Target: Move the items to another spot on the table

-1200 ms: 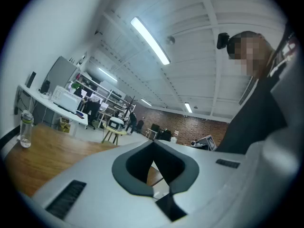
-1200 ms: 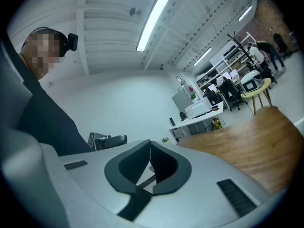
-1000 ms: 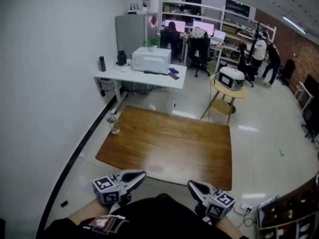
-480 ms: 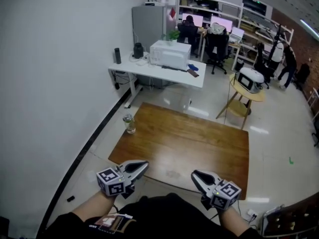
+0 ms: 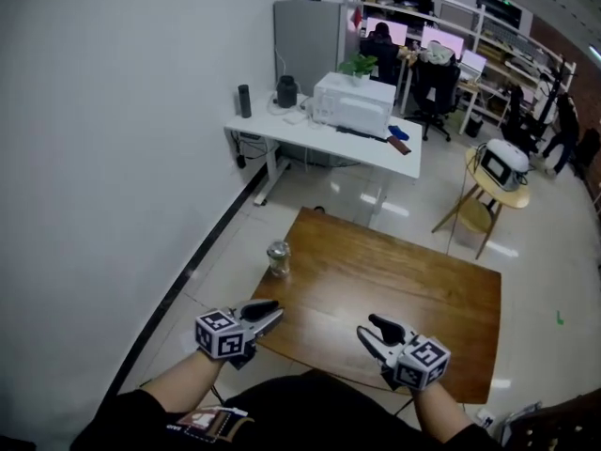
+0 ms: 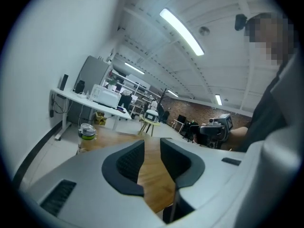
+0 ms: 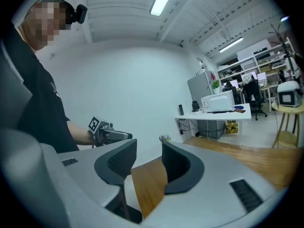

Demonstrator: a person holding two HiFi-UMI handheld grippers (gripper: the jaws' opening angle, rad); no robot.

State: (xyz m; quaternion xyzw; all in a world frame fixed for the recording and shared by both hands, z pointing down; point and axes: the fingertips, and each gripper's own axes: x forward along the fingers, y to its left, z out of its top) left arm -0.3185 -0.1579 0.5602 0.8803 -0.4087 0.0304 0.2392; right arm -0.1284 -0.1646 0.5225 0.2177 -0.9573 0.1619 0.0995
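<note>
A small glass jar with a green lid (image 5: 278,257) stands near the left edge of the brown wooden table (image 5: 404,289). My left gripper (image 5: 268,310) hovers over the table's near left corner, short of the jar. Its jaws are opening a little and nothing is between them. The left gripper view shows the jar (image 6: 87,131) ahead to the left. My right gripper (image 5: 371,332) hangs over the near edge, its jaws opening wide and empty. In the right gripper view the jar's lid (image 7: 164,138) peeks over a finger.
A white desk (image 5: 310,134) with a white appliance (image 5: 352,106), a plant and dark bottles stands behind the table. A round yellow side table (image 5: 498,191) with a small appliance is at the right. A white wall runs along the left. People sit at far desks.
The view has swung so the table and jar sit closer. Both grippers have moved forward to the table's near edge. Their jaws have parted, the right more than the left.
</note>
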